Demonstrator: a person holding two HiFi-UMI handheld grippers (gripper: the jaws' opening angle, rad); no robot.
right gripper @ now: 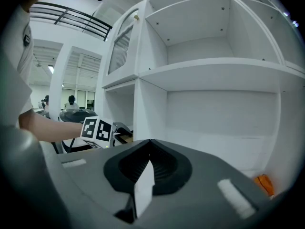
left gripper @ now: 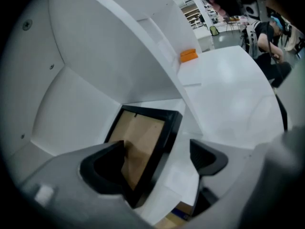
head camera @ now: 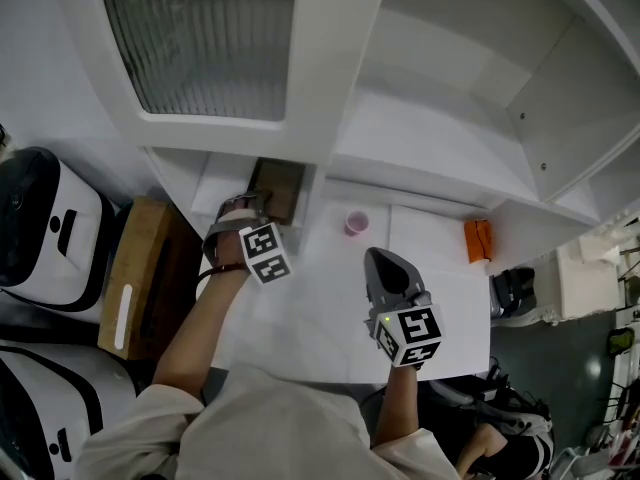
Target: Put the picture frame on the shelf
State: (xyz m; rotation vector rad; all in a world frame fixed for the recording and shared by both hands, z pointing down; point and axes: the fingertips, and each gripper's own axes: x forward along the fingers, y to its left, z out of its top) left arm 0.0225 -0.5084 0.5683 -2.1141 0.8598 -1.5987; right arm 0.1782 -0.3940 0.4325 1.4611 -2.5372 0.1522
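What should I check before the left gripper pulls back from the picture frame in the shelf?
1. The picture frame is inside the shelf compartment: ok.
2. The left gripper is open: ok.
3. Both jaws are off the frame: cannot tell; the right one is clear, the left one overlaps it.
4. The frame rests steadily: cannot tell; it looks tilted.
5. The right gripper is shut, empty, away from the frame: ok.
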